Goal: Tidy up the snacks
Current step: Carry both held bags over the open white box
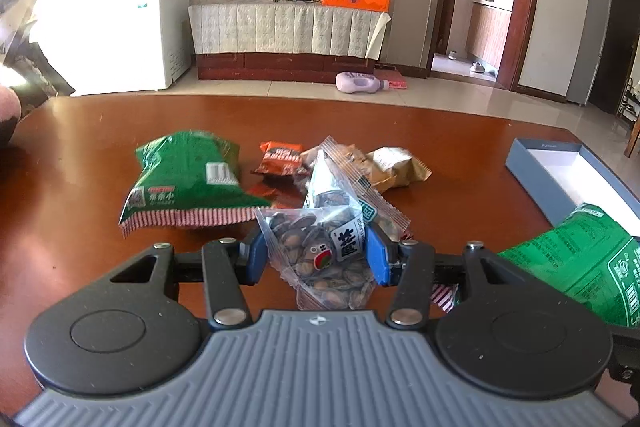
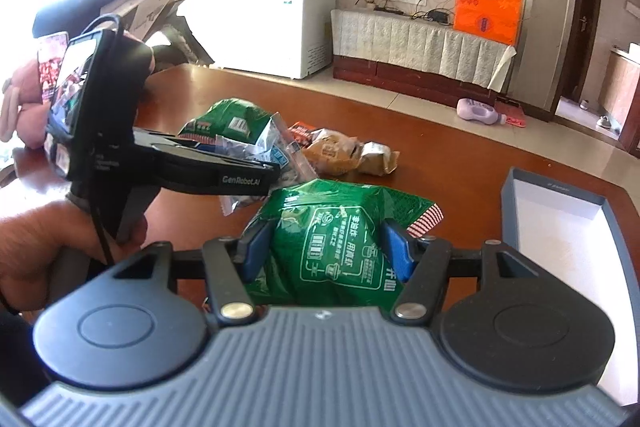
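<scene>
Snacks lie in a loose heap on the brown worktop (image 1: 100, 131), ahead of both hand-held grippers. Furthest left of the left hand-held gripper (image 1: 316, 255) lies a green bag (image 1: 188, 179) with a red-striped bottom edge, a barcode and Chinese writing too blurred to read. Right of it, straight ahead, sits a small orange packet (image 1: 280, 157), then a brown packet (image 1: 394, 167). The left hand-held gripper pinches a clear bag of sunflower seeds (image 1: 320, 259) between its blue pads (image 1: 378, 259), its label in bold Chinese characters, with more clear seed bags just beyond it. In the right wrist view this tool's black side reads "GenRobot.AI", and a hand (image 2: 28, 259) grips its handle at the far left.

The right hand-held gripper (image 2: 326, 251) clamps a second green bag (image 2: 332, 239), printed with white Chinese text, a barcode and small pictograms; its striped end pokes out to the right. Right of that gripper, an open blue box (image 2: 508, 203) with a white inside rests on the worktop, nothing between it and the held bag.
</scene>
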